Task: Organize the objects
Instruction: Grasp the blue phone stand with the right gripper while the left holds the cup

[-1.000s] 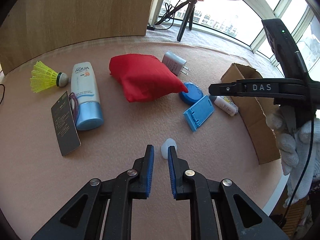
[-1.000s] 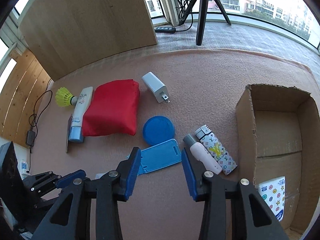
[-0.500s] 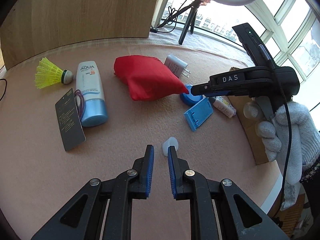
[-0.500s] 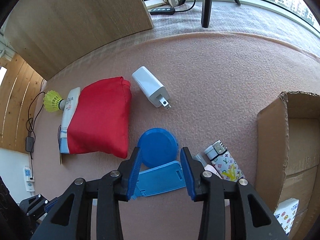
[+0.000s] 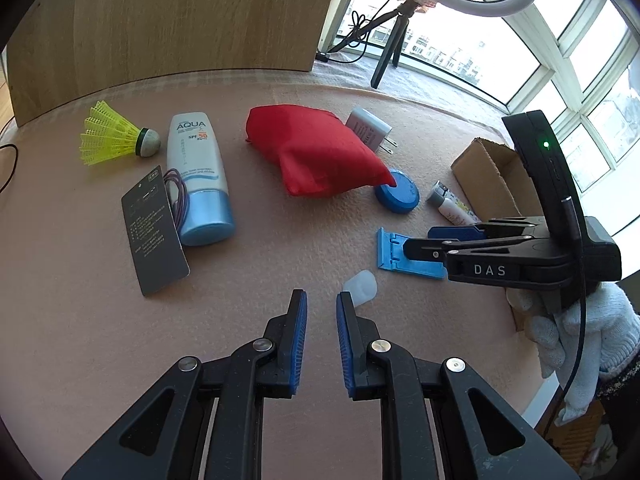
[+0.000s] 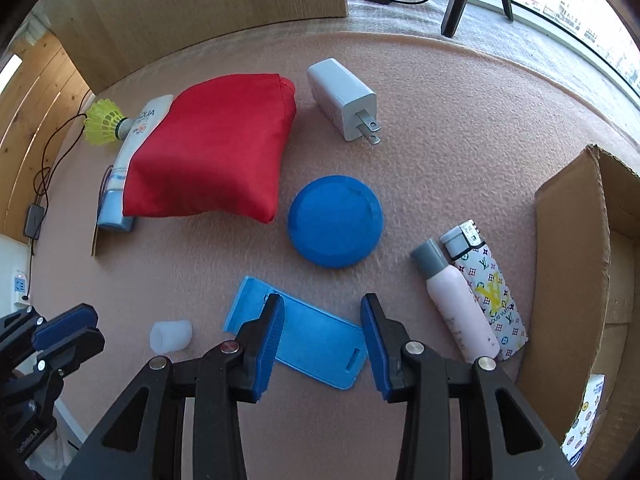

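Note:
My right gripper (image 6: pixel 322 306) is open, low over a flat light-blue phone stand (image 6: pixel 304 342) on the pink mat, one finger on each side of it. It also shows in the left wrist view (image 5: pixel 416 250), above the stand (image 5: pixel 390 254). My left gripper (image 5: pixel 321 304) is open by a narrow gap and empty, just left of a small translucent white cap (image 5: pixel 362 286). The open cardboard box (image 6: pixel 576 280) stands at the right.
On the mat lie a red pouch (image 6: pixel 212 152), a blue round lid (image 6: pixel 334 226), a white charger (image 6: pixel 344 98), a pink bottle (image 6: pixel 456 300), a patterned lighter (image 6: pixel 486 288), a sunscreen tube (image 5: pixel 200 176), a yellow shuttlecock (image 5: pixel 116 134) and a dark card (image 5: pixel 154 230). A wooden board (image 5: pixel 168 20) stands behind.
My right gripper has moved forward and down over the light-blue phone stand. My left gripper has stayed by the white cap, and its gap has not visibly changed.

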Demonstrator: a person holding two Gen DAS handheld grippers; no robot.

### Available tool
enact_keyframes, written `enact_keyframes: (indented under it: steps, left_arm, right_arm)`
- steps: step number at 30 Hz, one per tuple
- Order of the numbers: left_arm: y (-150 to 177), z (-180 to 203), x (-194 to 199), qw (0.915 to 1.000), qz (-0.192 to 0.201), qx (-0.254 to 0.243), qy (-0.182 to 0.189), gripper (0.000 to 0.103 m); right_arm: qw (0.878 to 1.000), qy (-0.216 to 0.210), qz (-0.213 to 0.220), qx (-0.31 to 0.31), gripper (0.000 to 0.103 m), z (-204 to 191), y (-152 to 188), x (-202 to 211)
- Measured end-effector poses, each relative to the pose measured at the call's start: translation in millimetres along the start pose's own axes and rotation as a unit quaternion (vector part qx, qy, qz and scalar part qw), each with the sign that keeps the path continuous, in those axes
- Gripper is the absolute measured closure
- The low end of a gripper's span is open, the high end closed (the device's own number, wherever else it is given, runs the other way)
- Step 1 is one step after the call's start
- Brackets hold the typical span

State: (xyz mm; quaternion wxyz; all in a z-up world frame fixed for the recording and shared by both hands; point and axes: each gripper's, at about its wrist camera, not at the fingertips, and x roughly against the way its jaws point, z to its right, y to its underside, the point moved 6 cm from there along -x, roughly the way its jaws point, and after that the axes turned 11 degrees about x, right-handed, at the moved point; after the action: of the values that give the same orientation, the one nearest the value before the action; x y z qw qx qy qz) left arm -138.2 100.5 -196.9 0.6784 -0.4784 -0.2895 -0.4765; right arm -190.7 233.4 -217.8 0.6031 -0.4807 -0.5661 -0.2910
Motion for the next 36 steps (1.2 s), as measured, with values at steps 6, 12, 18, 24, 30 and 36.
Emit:
enact_keyframes:
  steps: [6,12,18,24,30,36]
  left_arm:
    - [5.1,5.7,-0.1,0.9998,0.000,-0.019,0.005,0.072]
    - [19.0,29.1,-15.4,0.9967,-0.011,-0.080,-0.002,0.056]
    - [17.9,39.0,-33.4,0.9960,-0.006,-0.088,-0.013,0.056]
    - [12.1,40.8,-45.3,0.9958,0.000,-0.089,-0.022,0.066]
    - [10.1,37.1,-47.3,0.9950,0.012,-0.093,-0.034,0.089]
    - [8.9,33.1,-45.6,0.9950,0.015,-0.091,-0.038,0.092]
  right_arm:
    - [0.999,-0.032,-0.001,0.009,0.066,-13.2,30.8,8.3]
    - [0.998,-0.057,0.006,0.005,0.067,-22.7,54.1,18.3]
    - [0.999,-0.007,0.033,0.023,0.063,-17.3,55.4,23.6]
    - [0.998,0.012,0.035,0.047,0.062,-18.7,50.8,23.5]
    - [0.998,0.014,0.031,0.050,0.062,-19.3,50.2,17.9]
    - [0.997,0.020,0.027,0.070,0.062,-30.7,44.8,13.2]
